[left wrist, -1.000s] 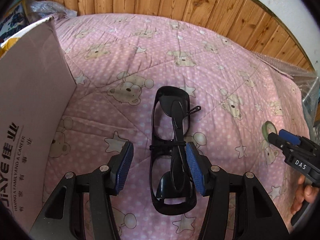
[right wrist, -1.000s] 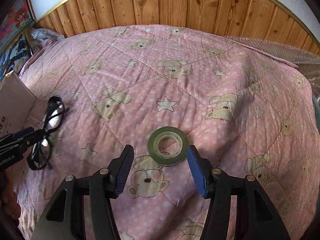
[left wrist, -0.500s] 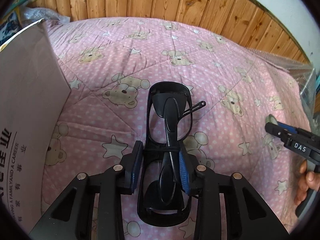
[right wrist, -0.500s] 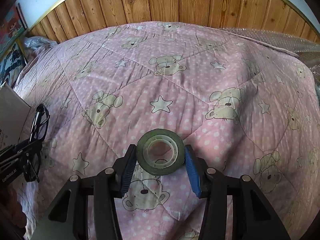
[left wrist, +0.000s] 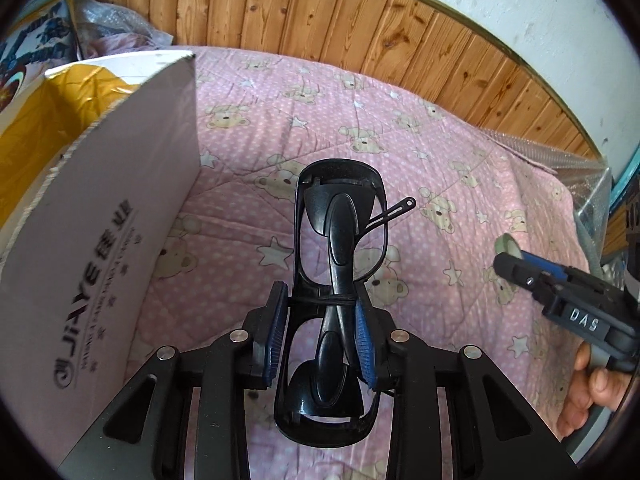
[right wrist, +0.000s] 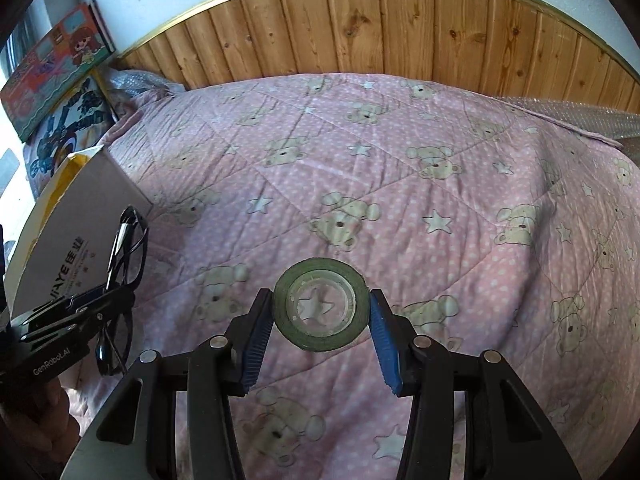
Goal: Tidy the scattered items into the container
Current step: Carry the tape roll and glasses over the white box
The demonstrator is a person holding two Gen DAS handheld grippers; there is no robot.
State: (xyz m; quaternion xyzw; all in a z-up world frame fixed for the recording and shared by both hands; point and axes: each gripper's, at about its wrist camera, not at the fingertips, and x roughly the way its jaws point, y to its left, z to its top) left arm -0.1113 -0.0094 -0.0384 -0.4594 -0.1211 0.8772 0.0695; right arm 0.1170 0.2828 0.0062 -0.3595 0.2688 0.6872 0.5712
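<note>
Glasses [left wrist: 338, 276] are sitting pinched in our left gripper [left wrist: 320, 334], tape [right wrist: 320, 305] in our right gripper [right wrist: 320, 334]; we are judging both lifted, neither yet inside the box [left wrist: 92, 248].

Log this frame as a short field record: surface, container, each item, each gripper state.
surface: pink bear-print quilt
container: open cardboard box, at the left, yellow lining inside
glasses: black folded glasses, clamped at mid-frame by the left gripper
tape: green tape roll, between the pads of the right gripper, both pads touching its sides
backdrop: wooden wall panelling
</note>
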